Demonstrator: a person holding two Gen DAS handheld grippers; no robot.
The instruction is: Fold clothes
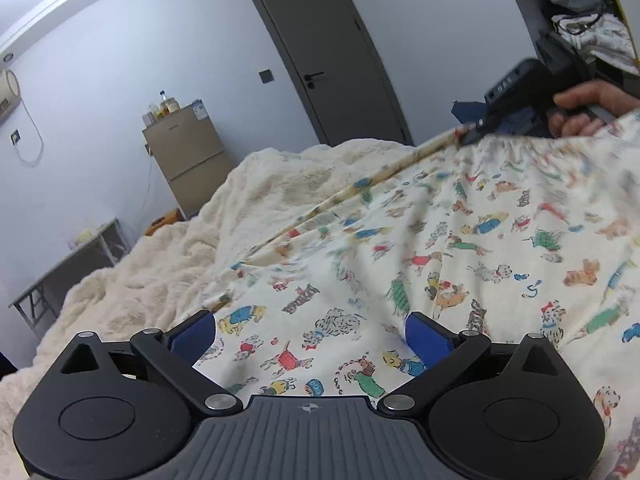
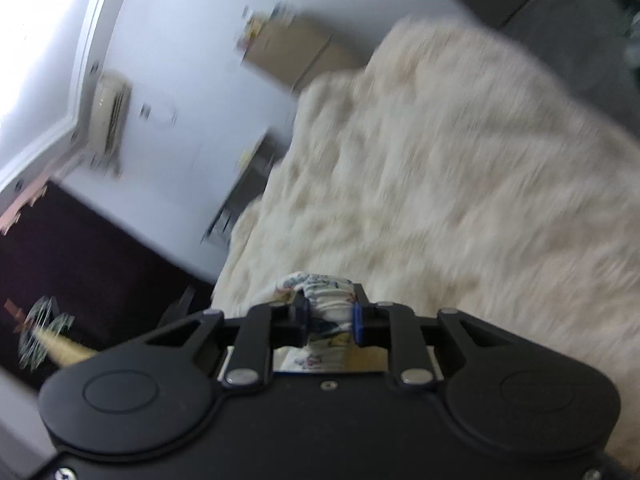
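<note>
So we've got the cartoon-print garment [image 1: 420, 240] spread over the fluffy cream blanket [image 1: 168, 256], our left gripper [image 1: 310, 336] hanging wide open just above the cloth, and our right gripper [image 2: 330, 320] pinching a bunched edge of it, lifted off that blanket.

Little legible text was present. On the dark body of the right gripper [image 1: 472, 130], seen upper right of the left claw, a small pale marking was visible, but its characters could not be read with certainty. A faint brand strip on the upper door of the beige refrigerator [image 1: 188, 156], far ahead and left of the left claw, was too small to read, as was the sticker at its top corner; the right wrist view was blurred and showed no readable text.
</note>
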